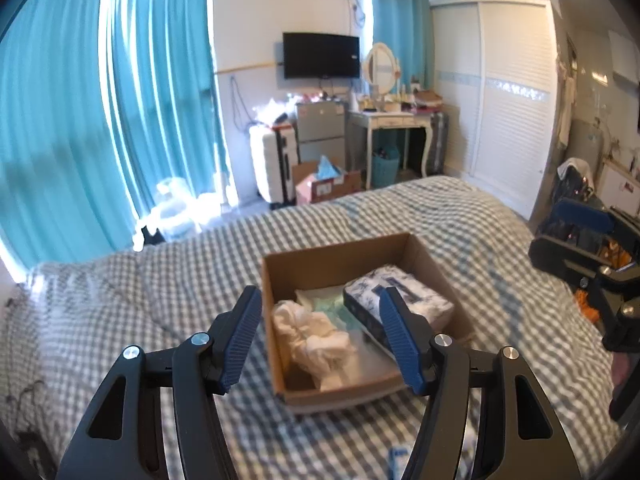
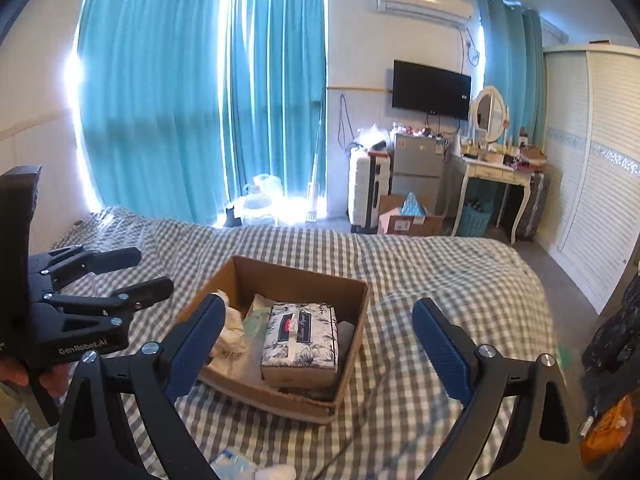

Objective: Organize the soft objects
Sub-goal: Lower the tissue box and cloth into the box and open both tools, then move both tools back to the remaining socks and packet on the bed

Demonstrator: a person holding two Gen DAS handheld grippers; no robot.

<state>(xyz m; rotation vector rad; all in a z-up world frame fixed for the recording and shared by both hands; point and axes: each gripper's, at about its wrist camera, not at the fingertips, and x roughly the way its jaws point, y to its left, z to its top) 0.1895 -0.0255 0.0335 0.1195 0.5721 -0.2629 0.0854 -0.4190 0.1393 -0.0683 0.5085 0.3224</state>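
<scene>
Looking down both wrist views, I see the cardboard box (image 1: 276,280) on the checked bedspread (image 1: 120,300), straight ahead and below my left gripper (image 1: 320,336) and right gripper (image 2: 320,344), both spread wide and empty, with the tissue pack (image 2: 300,340) lying lengthwise away from me, nearer my right.

daylight pushes through the teal curtains (image 2: 168,92); gaps between them blow out to white glare, spilling onto the floor below; the room is bright and slightly hazy; the bed (image 1: 120,300) and box (image 1: 320,264) look soft with blur in the left view; fisheye bends edges, corners go black
</scene>
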